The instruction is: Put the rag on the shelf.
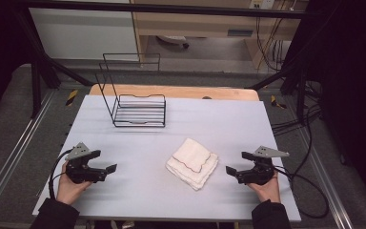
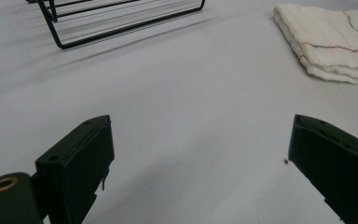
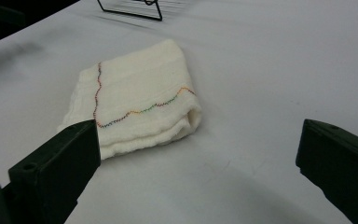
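Pale grey covering spreads over the table (image 1: 138, 191), with a strip of bare wood showing at its far edge and dark framing, cables and floor beyond.

Left gripper (image 1: 103, 161) sits low over the covering near the person's side, held in the left hand (image 1: 69, 187), its jaws spread wide with nothing between them — in the left gripper view only bare grey surface lies in the gap. Ahead of it and off to its right lies the folded white cloth (image 2: 331, 42), well apart from the jaws. Farther ahead, to its left, stands the black wire rack (image 2: 121, 21), its base resting on the covering.

Right gripper (image 1: 238, 162) is held in the right hand (image 1: 267, 190) on the opposite side, likewise released, jaws wide and gripping nothing. In the right gripper view the cloth (image 3: 140, 98) lies just ahead of its jaws, nearer the left one, whose tip overlaps the cloth's near corner in the picture; whether it touches cannot be told. A wavy line of multicoloured stitching (image 3: 144, 109) runs across the cloth's top layer, and the folded layers show stacked along its near edge.

From the high view the cloth (image 1: 193, 162) rests flat between the two grippers, closer to the right one — the rack (image 1: 136, 107) stands well beyond it, toward the far left of the table, with tall wire sides rising behind its slatted base.
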